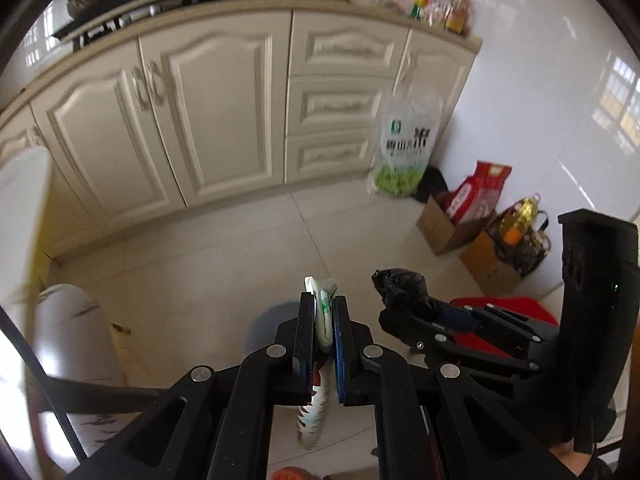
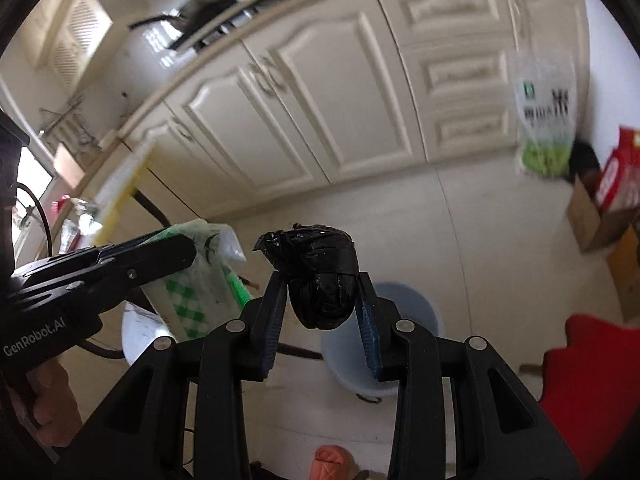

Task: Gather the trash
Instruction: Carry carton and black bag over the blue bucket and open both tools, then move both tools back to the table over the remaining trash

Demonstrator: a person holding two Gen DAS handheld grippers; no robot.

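Observation:
My left gripper (image 1: pixel 323 304) is shut on a flat white and green plastic wrapper (image 1: pixel 323 312), which hangs down between the jaws. In the right wrist view the same wrapper (image 2: pixel 196 280) shows its green checks at the left gripper's fingers (image 2: pixel 160 248). My right gripper (image 2: pixel 323 280) is shut on a crumpled black plastic wad (image 2: pixel 320 276); from the left wrist view that wad (image 1: pixel 398 284) sits at the tip of the right gripper (image 1: pixel 394 300), just right of the wrapper. A pale blue bin (image 2: pixel 400 312) stands on the floor below both grippers, partly hidden; its rim (image 1: pixel 272 320) shows behind the left jaws.
Cream kitchen cabinets (image 1: pixel 224 120) run along the back. A rice bag (image 1: pixel 404 148), cardboard boxes (image 1: pixel 444 228) with a red bag and an oil bottle (image 1: pixel 520 216) stand at the right wall. A white cylinder (image 1: pixel 76 332) stands left, a red object (image 2: pixel 588 364) right.

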